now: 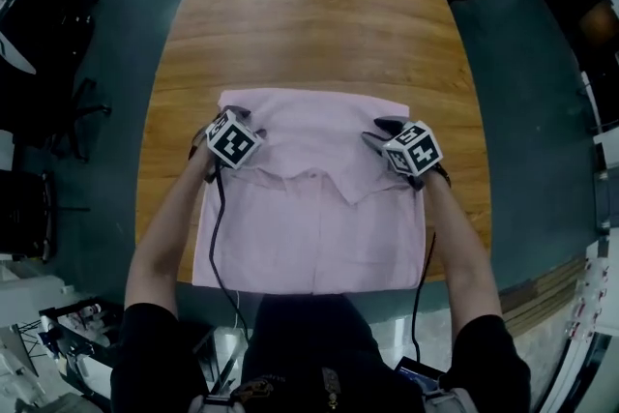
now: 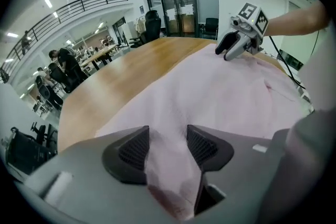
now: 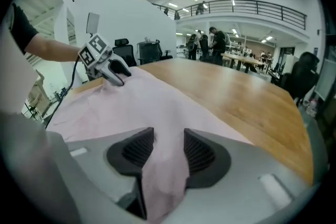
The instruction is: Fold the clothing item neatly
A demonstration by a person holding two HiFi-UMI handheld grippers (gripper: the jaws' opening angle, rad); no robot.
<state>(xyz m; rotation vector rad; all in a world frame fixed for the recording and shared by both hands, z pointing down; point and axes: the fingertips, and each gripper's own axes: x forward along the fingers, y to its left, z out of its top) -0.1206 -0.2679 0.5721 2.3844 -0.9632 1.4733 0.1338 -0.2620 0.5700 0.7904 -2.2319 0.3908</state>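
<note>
**A:** Where's the garment?

**B:** On the wooden worktop (image 1: 309,24). It's a pale pink shirt (image 1: 309,242) lying flat over the near half, with its near hem at the worktop's near edge.

**A:** And the collar?

**B:** The collar (image 1: 343,187) lies mid-shirt, between the two tools.

**A:** Left tool?

**B:** The left tool (image 2: 167,147) is over the shirt's left side near the far edge. Its jaws are spread, and a ridge of pink cloth lies between the pads, not pinched.

**A:** Right one?

**B:** The right tool (image 3: 168,150) mirrors it on the right side: jaws apart, with a fold of cloth lying slack in the gap.
</note>
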